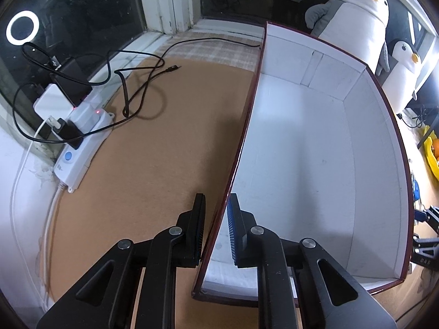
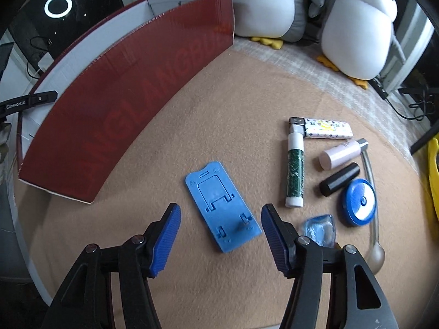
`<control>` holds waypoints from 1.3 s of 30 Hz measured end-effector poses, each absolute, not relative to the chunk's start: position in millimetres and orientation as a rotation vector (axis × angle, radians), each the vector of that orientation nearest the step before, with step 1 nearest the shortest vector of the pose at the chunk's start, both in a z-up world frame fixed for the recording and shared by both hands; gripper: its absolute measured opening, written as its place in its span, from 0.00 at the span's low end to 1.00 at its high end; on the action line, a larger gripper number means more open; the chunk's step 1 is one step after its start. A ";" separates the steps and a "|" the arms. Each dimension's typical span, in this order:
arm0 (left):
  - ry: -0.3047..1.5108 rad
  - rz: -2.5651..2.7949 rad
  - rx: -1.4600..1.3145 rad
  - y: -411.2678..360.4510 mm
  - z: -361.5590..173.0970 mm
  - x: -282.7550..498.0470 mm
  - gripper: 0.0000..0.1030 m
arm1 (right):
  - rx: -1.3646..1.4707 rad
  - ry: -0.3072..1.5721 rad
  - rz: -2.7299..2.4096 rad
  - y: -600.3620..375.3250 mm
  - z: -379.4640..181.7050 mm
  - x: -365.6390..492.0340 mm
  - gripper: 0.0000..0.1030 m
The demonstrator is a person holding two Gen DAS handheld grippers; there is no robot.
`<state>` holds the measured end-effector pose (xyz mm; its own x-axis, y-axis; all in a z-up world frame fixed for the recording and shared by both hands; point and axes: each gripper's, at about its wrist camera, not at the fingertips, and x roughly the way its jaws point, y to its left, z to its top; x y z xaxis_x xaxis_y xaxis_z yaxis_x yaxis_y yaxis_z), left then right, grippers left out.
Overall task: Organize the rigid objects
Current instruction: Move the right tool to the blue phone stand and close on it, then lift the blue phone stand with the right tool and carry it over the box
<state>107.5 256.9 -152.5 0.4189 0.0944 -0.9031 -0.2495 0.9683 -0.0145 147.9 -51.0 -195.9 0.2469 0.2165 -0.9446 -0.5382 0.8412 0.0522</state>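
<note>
The right tool (image 2: pixel 221 235) hangs with its blue pads apart, straddling the near end of a flat blue phone stand (image 2: pixel 221 208) lying on the tan desk (image 2: pixel 164 142), not touching it. The left tool (image 1: pixel 215 230) is clamped on the side wall of the red box (image 1: pixel 241 148), white and empty inside. The stand looks light, stiff and thin, best pinched across its long edges.

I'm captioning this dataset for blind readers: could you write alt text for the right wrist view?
The right claw hangs open over a flat blue phone stand on a tan cloth. A red box stands to the left; small tubes and a round blue case lie to the right.
</note>
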 end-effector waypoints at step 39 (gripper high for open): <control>1.149 0.198 -0.141 254.7 -163.7 113.1 0.14 | -0.342 1.237 0.541 -44.3 -192.3 137.5 0.32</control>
